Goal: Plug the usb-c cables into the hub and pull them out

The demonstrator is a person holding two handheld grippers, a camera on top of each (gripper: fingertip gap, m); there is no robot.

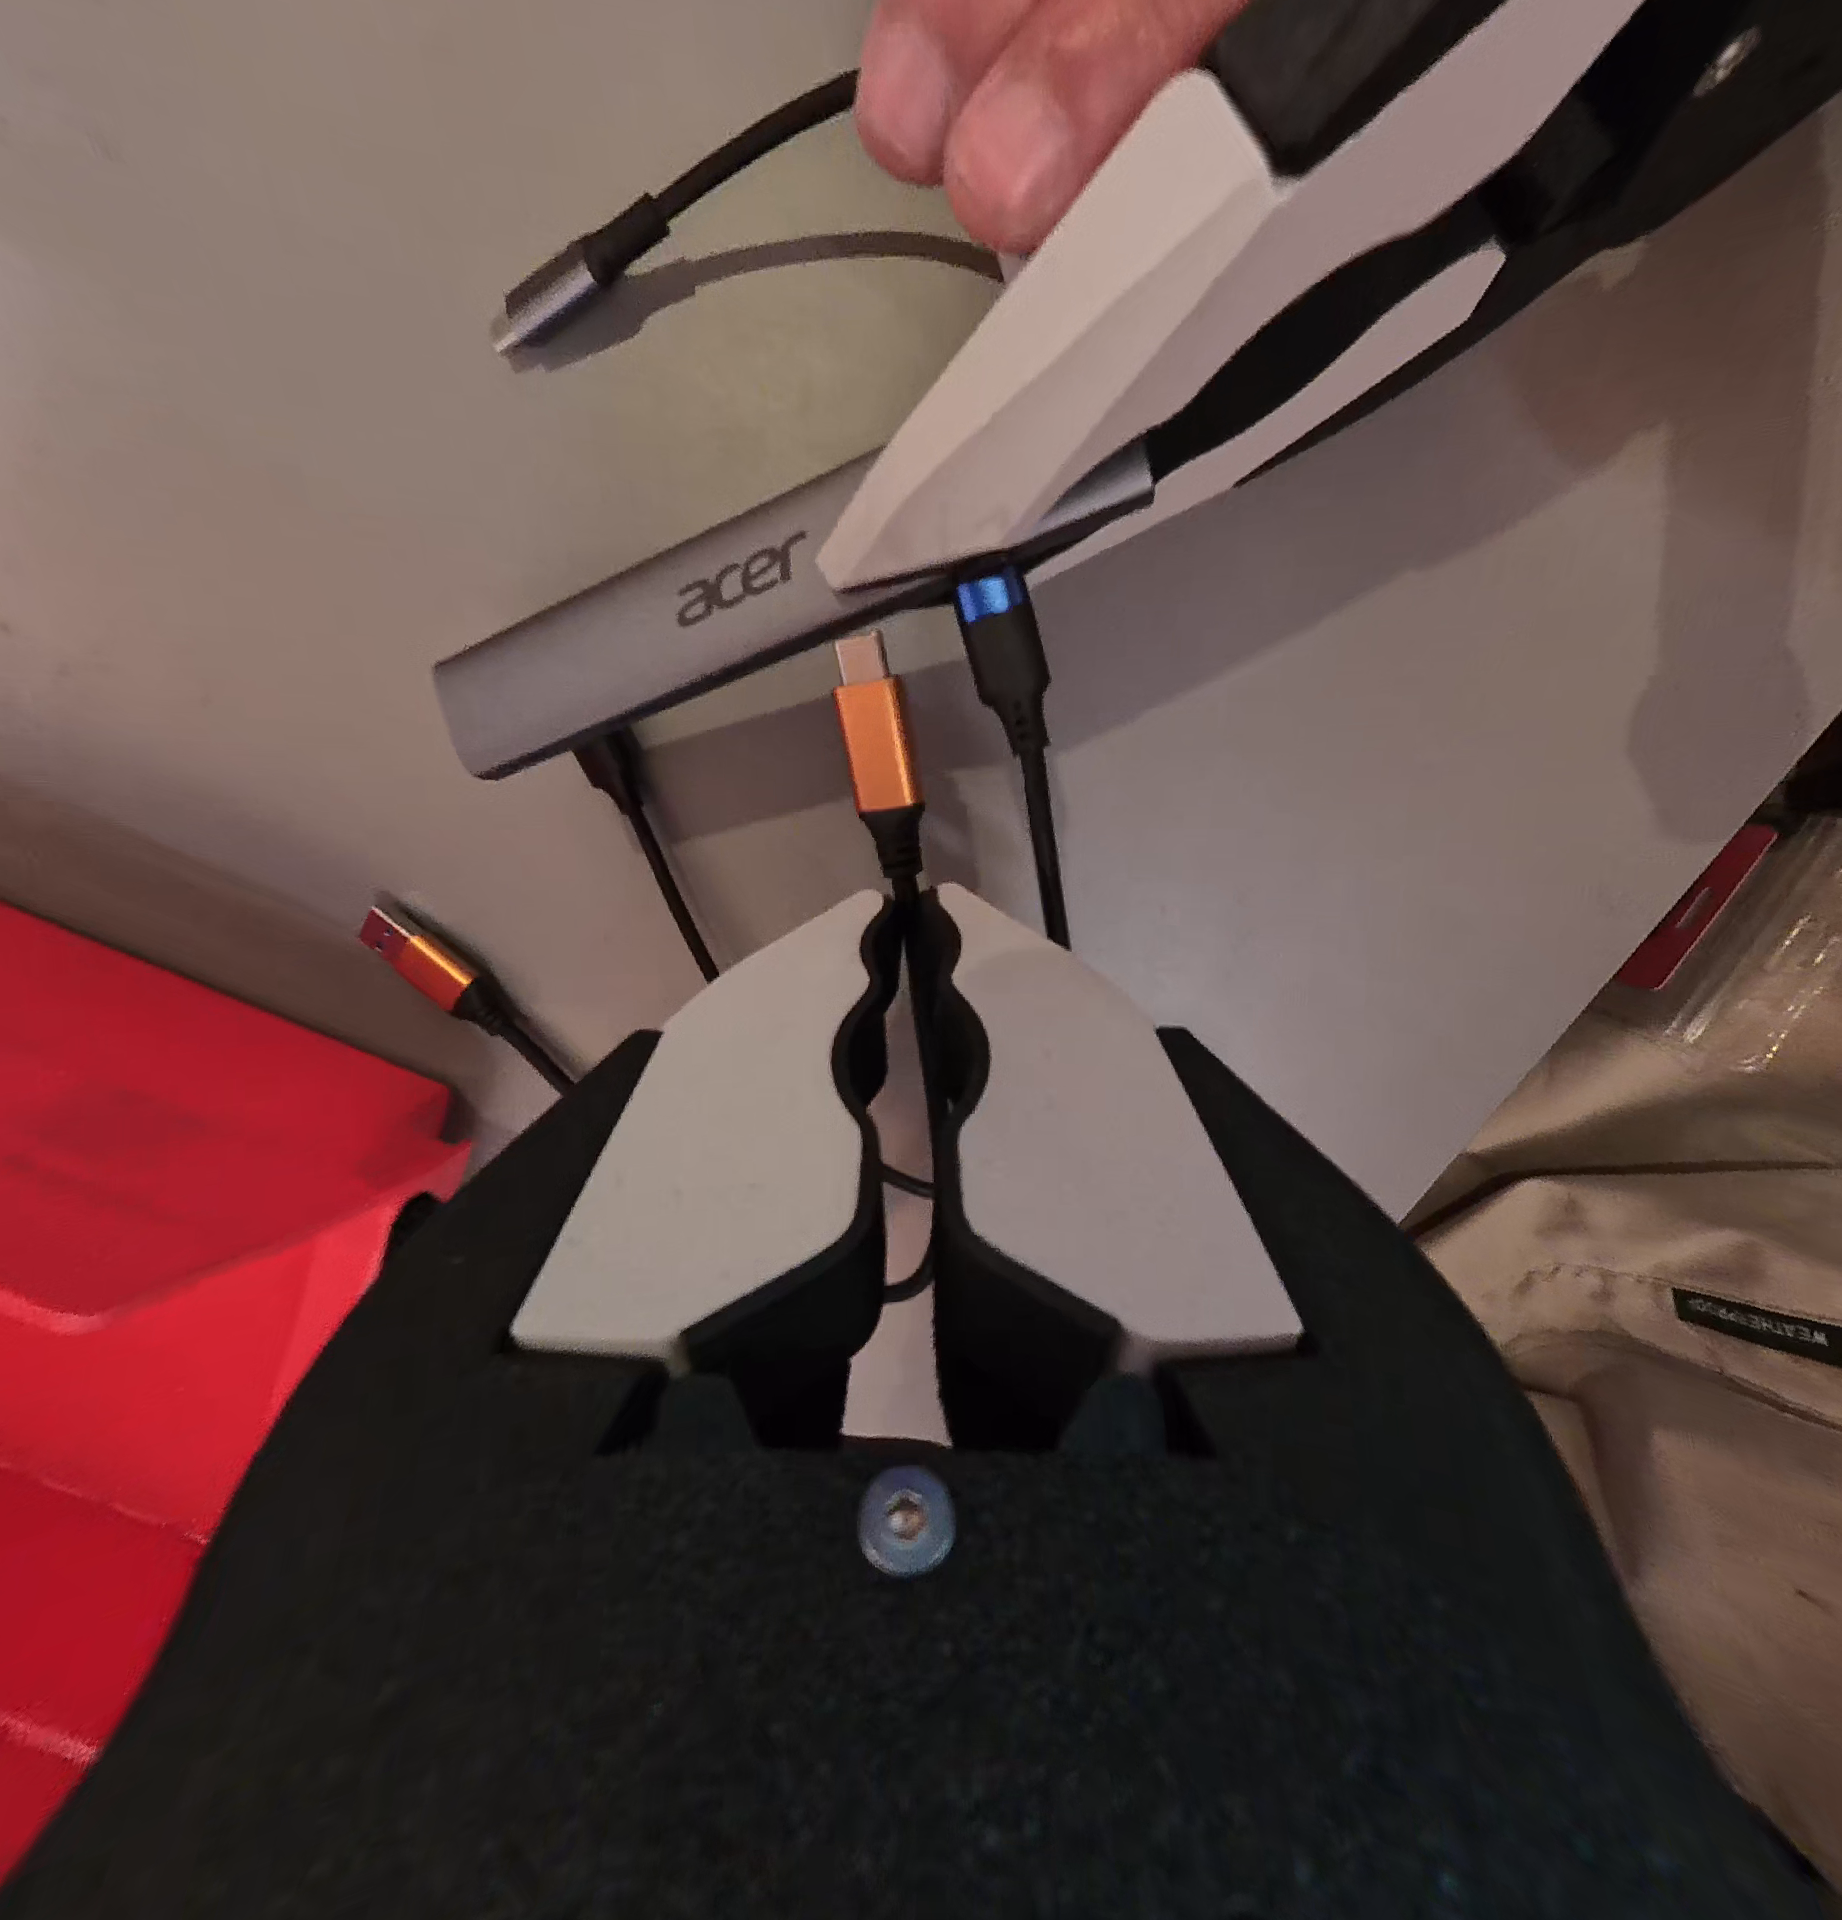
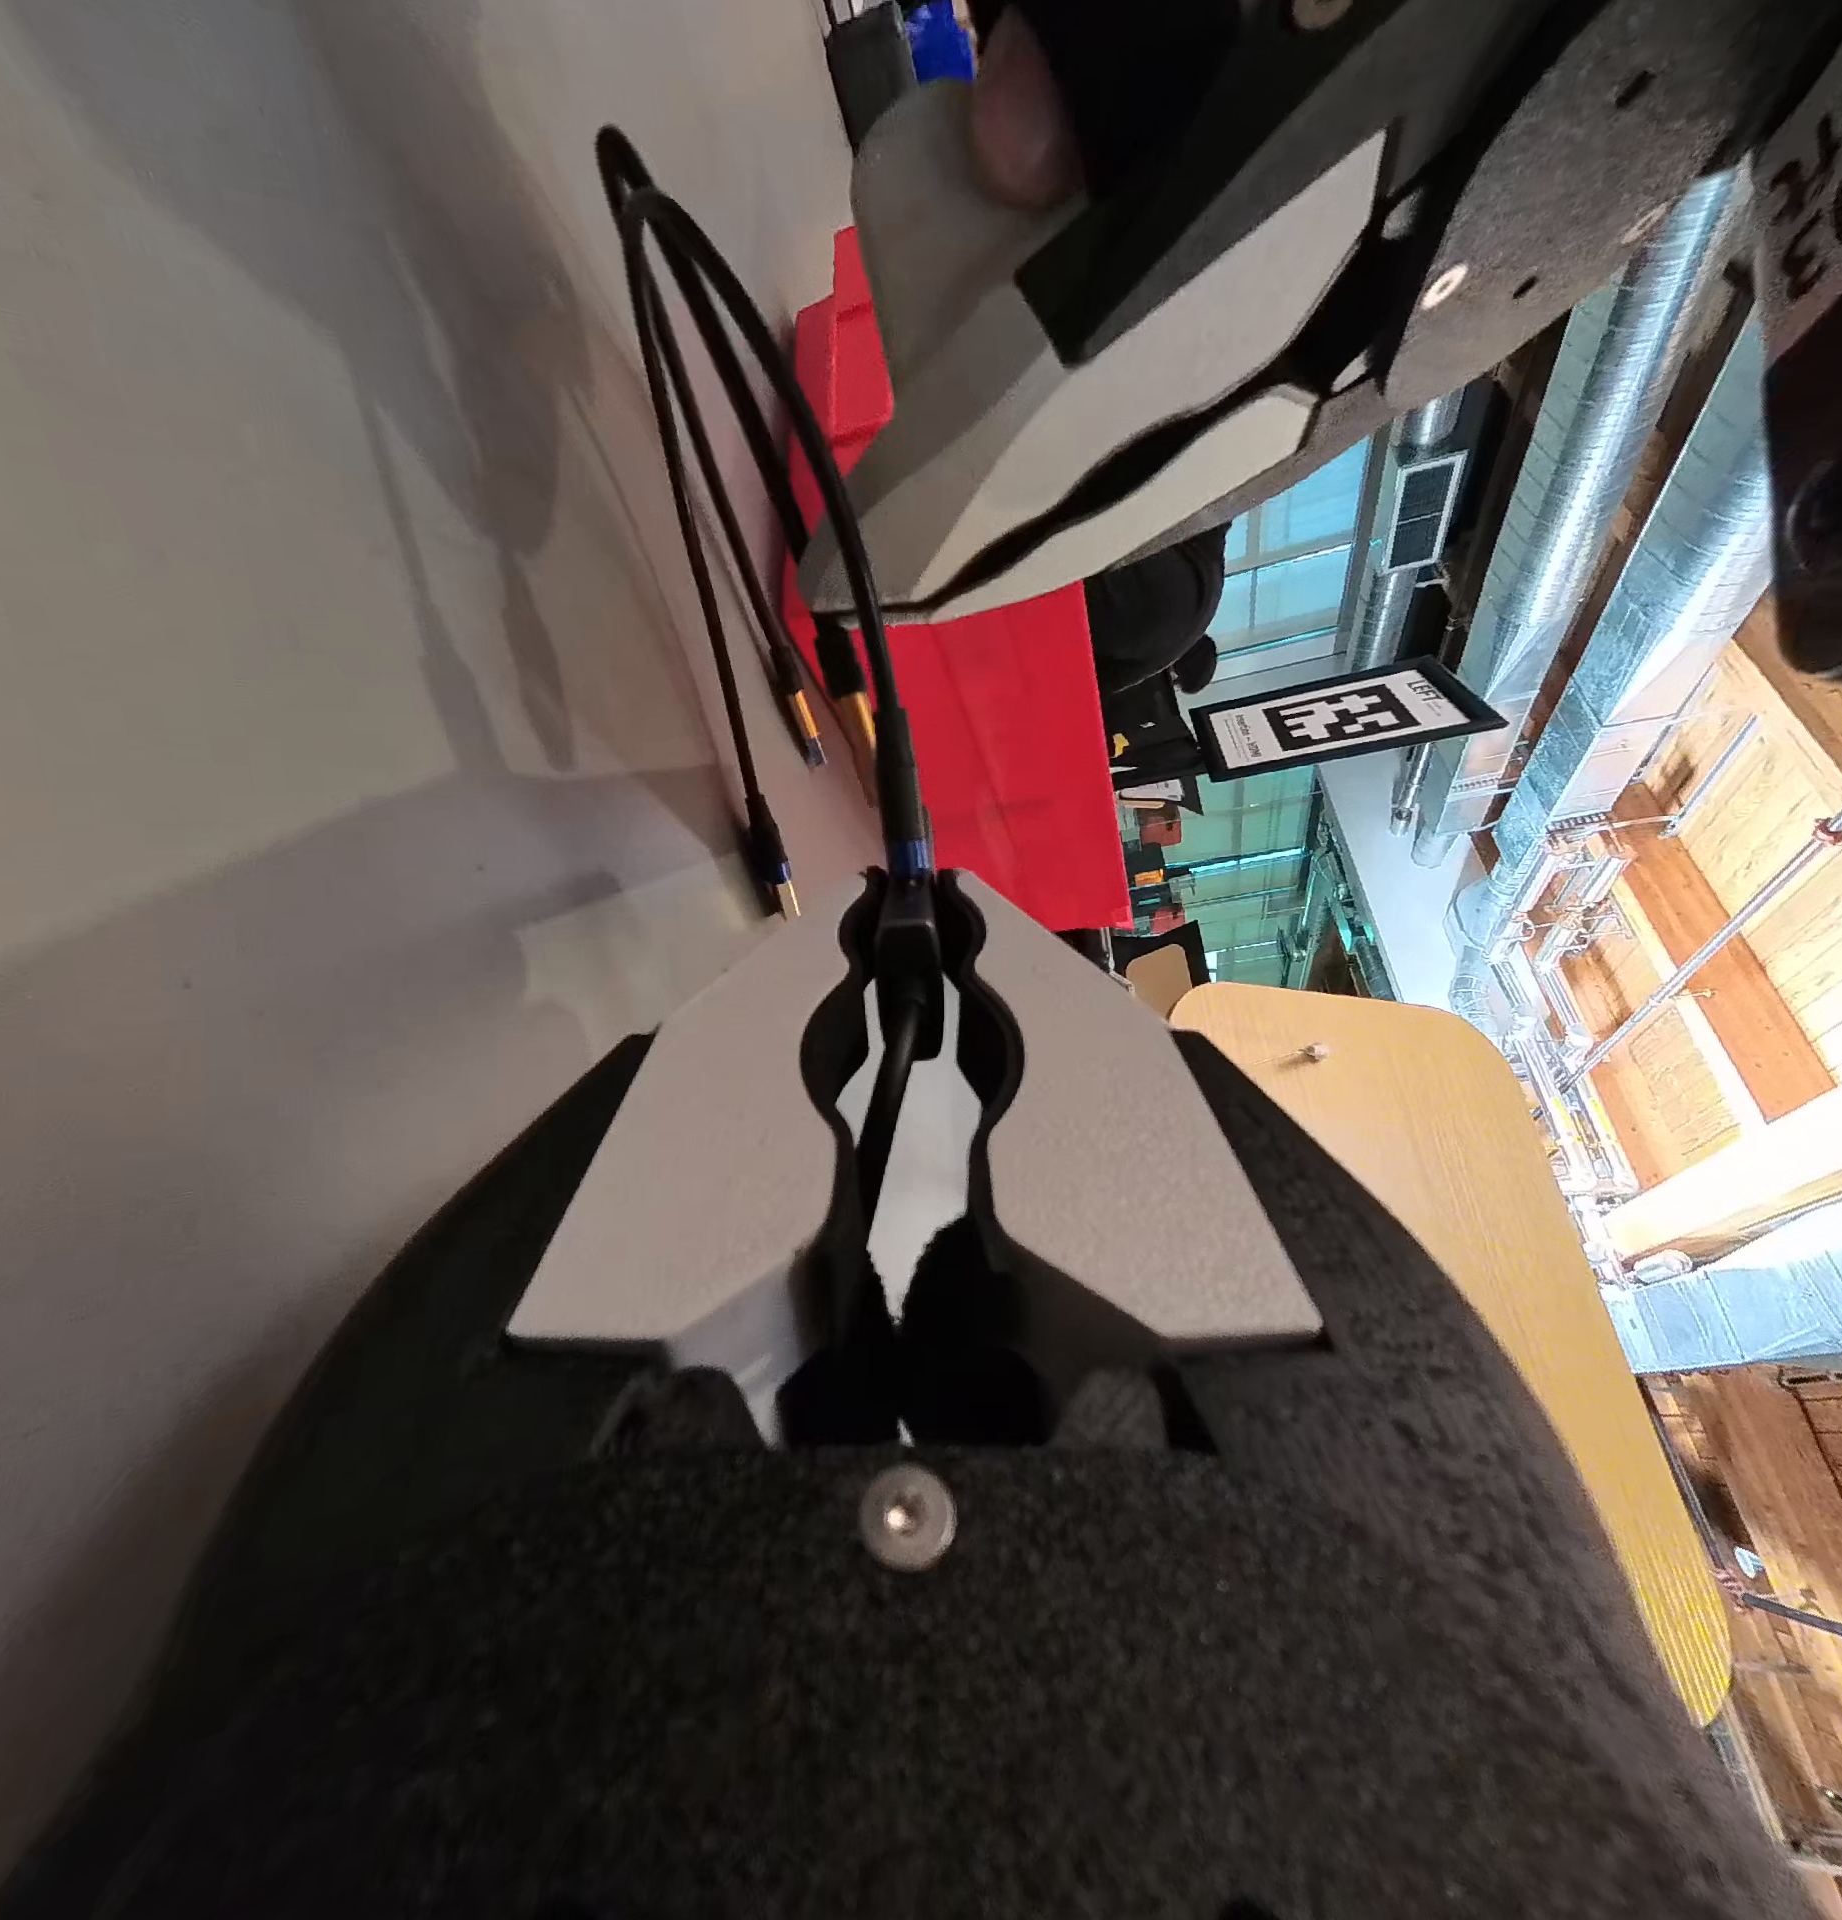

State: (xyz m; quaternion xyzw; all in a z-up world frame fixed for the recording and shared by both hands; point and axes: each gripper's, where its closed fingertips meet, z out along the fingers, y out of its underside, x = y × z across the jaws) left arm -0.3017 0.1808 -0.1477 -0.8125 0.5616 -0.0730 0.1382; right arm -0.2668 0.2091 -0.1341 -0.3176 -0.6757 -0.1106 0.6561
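Just beyond left gripper (image 1: 909,914) jaws, clamped on orange USB-C cable (image 1: 873,743): plug unseated, short of hub (image 1: 626,665). Right gripper (image 2: 909,883) pinches hub; blue-collared cable (image 1: 990,613) plugged.

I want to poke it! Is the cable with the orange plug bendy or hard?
Probably bendy: the orange-plug cable curves into a loop behind the left gripper, which pinches it. The orange plug itself looks like rigid metal. It likely droops if held far back.
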